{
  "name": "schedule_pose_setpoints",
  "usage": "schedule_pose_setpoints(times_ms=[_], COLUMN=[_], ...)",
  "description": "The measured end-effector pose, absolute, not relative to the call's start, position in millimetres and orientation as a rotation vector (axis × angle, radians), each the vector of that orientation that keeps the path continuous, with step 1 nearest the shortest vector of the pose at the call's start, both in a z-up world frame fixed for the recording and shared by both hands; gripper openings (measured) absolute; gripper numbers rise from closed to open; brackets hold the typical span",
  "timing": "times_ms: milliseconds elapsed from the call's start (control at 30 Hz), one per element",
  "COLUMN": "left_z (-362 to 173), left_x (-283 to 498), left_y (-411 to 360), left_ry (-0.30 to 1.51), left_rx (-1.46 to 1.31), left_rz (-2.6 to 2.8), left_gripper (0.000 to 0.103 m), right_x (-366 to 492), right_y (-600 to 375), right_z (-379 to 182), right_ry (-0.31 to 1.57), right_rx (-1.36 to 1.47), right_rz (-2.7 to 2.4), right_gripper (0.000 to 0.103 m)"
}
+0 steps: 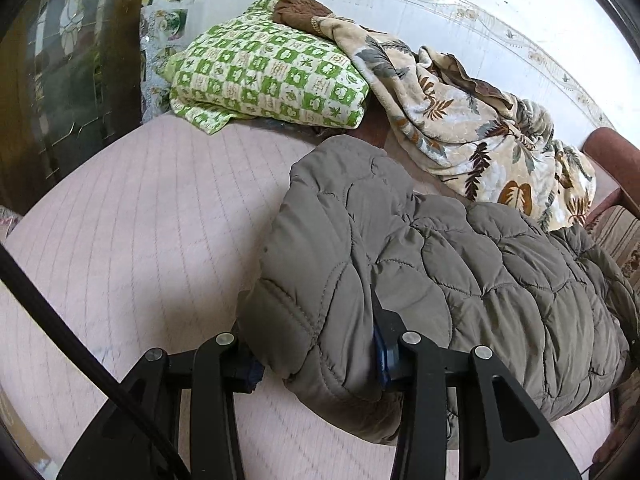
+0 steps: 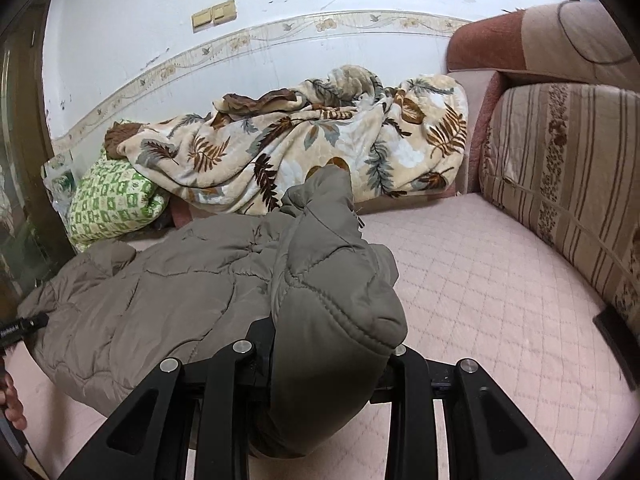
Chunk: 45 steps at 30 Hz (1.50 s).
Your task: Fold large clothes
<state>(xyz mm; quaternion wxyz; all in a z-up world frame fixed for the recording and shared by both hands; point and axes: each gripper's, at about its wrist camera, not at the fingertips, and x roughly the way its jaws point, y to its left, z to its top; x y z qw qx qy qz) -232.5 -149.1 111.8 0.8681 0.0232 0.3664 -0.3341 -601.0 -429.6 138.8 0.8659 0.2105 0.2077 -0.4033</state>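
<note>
A grey-brown quilted jacket (image 1: 460, 272) lies across the pink quilted bed (image 1: 140, 220), bundled into a thick roll, and both grippers have hold of it at opposite ends. In the left wrist view, the left gripper (image 1: 320, 352) has its fingers closed around a padded fold at the jacket's near edge, the cloth bulging out between and over them (a strip of blue pad shows on the inner face of one finger). The right wrist view shows what the left cannot: the right gripper (image 2: 324, 360) clamping another thick, rounded fold, with a sleeve-like part of the jacket rising beyond it toward the leaf-print blanket (image 2: 312, 136). That same view takes in the striped sofa cushion (image 2: 560, 184) and the reddish padded armrest (image 2: 532, 36) along the right side of the bed, while the left view catches only a sliver of them. The left view, in turn, gives a clearer look at the green-and-white checked pillow (image 1: 264, 68) by the wall, with a brown cloth (image 1: 300, 8) lying on top of it and the blanket draped just beside. Light switches (image 2: 214, 14) sit on the white wall above the floral border.
</note>
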Motion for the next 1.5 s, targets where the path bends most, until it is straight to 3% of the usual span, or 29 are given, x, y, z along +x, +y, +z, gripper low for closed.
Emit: schedule_pose_setpoints(times_ms=[433,867,1500], left_z=[94,55,42], left_x=[-278,-290,-301], left_y=[-101,-119,-123], left_ry=[0.773,0.736,0.643], left_rx=[0.078,0.177,0.222], left_rz=[-0.688,-0.551,-0.509], left_gripper=[0.042,0.055,0.060], right_x=[-641,-643,-637], right_y=[-390,-399,-389], right_z=[123,65,42], right_ry=[0.455,0.613,0.651], right_rx=[0.517,0.592,0.525], right_rz=[-0.843,-0.914,-0.977], right_gripper=[0.032,0.036,0.043])
